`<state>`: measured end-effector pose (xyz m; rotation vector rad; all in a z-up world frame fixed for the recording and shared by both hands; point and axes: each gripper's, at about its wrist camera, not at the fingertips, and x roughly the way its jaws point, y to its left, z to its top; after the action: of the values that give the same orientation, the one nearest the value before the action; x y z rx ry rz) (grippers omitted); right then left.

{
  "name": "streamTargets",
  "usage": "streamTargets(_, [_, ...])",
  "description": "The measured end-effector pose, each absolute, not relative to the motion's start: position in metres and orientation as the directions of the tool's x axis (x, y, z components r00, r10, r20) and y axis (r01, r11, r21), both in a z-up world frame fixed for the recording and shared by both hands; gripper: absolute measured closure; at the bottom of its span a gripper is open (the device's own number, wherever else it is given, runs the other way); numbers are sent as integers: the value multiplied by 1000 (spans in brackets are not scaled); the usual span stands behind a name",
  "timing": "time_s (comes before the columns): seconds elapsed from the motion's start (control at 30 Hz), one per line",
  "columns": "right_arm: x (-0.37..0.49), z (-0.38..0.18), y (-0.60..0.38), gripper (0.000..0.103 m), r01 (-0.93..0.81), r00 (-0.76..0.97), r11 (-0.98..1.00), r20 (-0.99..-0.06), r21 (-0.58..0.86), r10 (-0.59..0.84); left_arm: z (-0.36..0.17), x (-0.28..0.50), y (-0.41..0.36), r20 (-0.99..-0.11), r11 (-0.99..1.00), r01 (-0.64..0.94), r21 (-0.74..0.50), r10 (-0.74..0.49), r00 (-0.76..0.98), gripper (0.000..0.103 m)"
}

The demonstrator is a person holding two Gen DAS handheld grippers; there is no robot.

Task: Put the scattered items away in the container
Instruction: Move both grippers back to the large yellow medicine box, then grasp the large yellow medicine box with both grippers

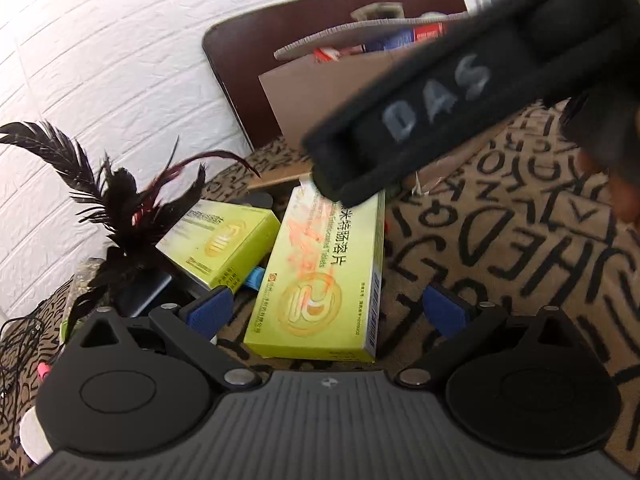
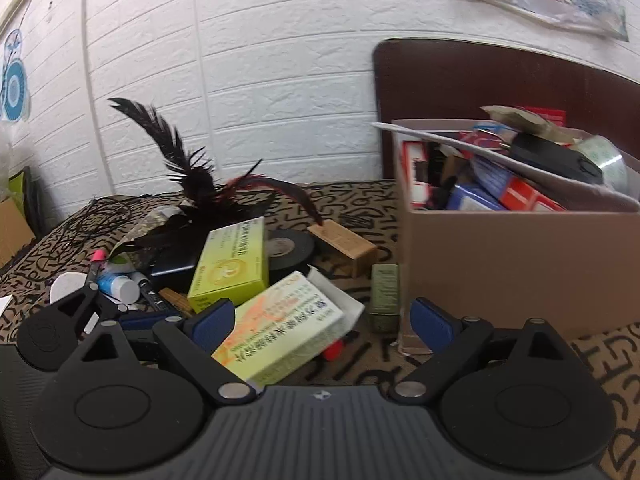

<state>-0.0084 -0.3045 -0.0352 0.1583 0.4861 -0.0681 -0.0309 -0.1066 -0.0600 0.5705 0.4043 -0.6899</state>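
Note:
A long yellow-green medicine box (image 1: 320, 280) lies on the patterned cloth between my left gripper's (image 1: 326, 310) open blue pads, which do not touch it. It also shows in the right wrist view (image 2: 280, 328) under my open, empty right gripper (image 2: 322, 320). A second yellow-green box (image 1: 218, 246) (image 2: 232, 264) leans beside it. The cardboard box (image 2: 512, 256) (image 1: 320, 92) stands at the right, full of items. The right gripper's black body, marked "DAS" (image 1: 440, 100), crosses the left wrist view above the long box.
Black feathers (image 2: 192, 176) (image 1: 120, 208), a black tape roll (image 2: 292, 250), a wooden block (image 2: 344, 242), a small green box (image 2: 385, 292), a white bottle (image 2: 118, 286), pens and cables lie around. A dark chair back (image 2: 480, 80) stands behind the cardboard box by the white brick wall.

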Motion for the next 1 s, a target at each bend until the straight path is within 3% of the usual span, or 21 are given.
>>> streamTargets(0.13, [-11,-37,-308,7,105,883,984,-468,145,-25,-56,-15,-102,-574,642,716,274,-488,658,0])
streamTargets(0.2, [-11,-37,-309,7,105,884,984,-466,143,-27,-53,-11,-96,-592,643,732,226,-506,627,21])
streamTargets(0.27, [-12,-38,-311,7,106,885,983,-465,148,-25,-50,-12,-92,-597,645,734,212,-509,620,30])
streamTargets(0.53, [-9,-44,-304,7,80,876,985,-482,151,3,-49,-32,-73,-578,610,738,288,-504,642,32])
streamTargets(0.87, [14,-64,-275,10,-52,825,977,-542,209,160,-53,-43,-30,-570,546,779,307,-550,610,32])
streamTargets(1.0, [24,-72,-278,4,-32,800,956,-566,290,198,-56,-46,-31,-569,551,777,304,-549,612,32])
